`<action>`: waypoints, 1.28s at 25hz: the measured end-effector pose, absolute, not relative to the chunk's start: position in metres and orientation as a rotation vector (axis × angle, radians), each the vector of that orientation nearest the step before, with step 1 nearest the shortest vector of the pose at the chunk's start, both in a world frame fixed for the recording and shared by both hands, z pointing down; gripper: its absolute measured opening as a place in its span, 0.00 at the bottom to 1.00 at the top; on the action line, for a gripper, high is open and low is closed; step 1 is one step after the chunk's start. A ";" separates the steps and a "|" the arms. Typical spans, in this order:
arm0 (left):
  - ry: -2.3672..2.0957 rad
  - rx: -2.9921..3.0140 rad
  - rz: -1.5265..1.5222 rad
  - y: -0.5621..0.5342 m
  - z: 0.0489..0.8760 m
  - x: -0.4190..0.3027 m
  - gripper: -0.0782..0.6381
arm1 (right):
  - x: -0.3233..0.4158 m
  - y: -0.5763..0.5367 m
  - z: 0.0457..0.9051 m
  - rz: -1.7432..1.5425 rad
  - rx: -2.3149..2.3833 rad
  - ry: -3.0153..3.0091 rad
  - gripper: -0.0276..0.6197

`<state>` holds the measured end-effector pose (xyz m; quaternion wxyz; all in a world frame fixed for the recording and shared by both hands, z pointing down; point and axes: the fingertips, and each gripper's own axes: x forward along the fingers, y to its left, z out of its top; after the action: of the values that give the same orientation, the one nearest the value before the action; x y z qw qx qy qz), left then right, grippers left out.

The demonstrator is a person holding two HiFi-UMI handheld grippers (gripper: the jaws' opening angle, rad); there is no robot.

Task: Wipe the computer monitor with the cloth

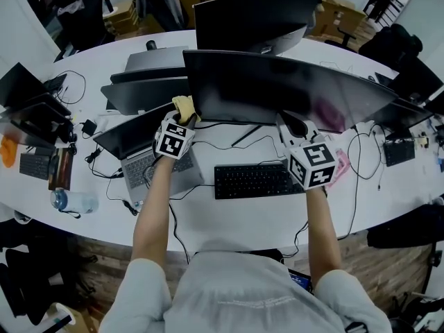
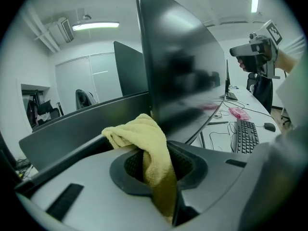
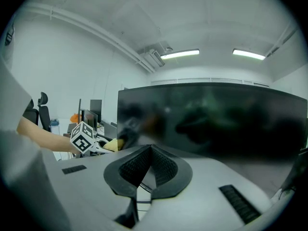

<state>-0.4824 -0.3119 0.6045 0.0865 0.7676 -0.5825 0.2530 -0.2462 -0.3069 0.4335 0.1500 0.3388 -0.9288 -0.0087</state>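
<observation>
Cloth (image 2: 144,131): yellow, terry texture, clamped between the jaws of the left gripper (image 1: 183,114). One bunched fold stands above the jaws and a tail hangs down through them. This gripper is held over the open laptop (image 1: 135,148), on the left part of the white table (image 1: 243,214).

Right gripper (image 1: 286,126): jaws pressed together, nothing between them. Its marker cube sits above the right end of the black keyboard (image 1: 253,180). A pink item (image 1: 341,169) lies on the table just right of the keyboard, partly hidden by the cube.

Monitor (image 1: 277,89): wide, curved, screen dark, standing just behind the keyboard. The cloth is at the monitor's lower left corner. In the left gripper view the fold lies right against the screen's edge, but contact cannot be confirmed. The right gripper points at the screen to the right of centre, close to the lower edge; whether it touches cannot be told either.

Left of the laptop: a water bottle (image 1: 73,201) lying on the table and loose black cables.

Farther back: a second dark monitor (image 1: 250,19) stands behind the first. Beyond the table are office chairs and cardboard boxes.
</observation>
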 end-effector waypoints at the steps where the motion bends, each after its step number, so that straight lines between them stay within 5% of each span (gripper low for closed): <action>1: -1.726 2.281 0.757 -0.312 0.610 -0.482 0.22 | -0.245 -0.307 0.435 -0.021 0.975 -2.667 0.08; 17: -1.569 2.147 0.723 -0.303 0.680 -0.474 0.22 | -0.223 -0.310 0.458 0.026 1.004 -2.610 0.08; 32: -1.485 1.962 0.075 -0.313 0.692 -0.458 0.22 | -0.182 -0.307 0.481 0.097 1.067 -2.556 0.08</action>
<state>-0.4578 -0.3131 0.6919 0.3335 0.7513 -0.5688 0.0287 -0.1821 -0.3069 0.4814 0.1841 0.3783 -0.9065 0.0345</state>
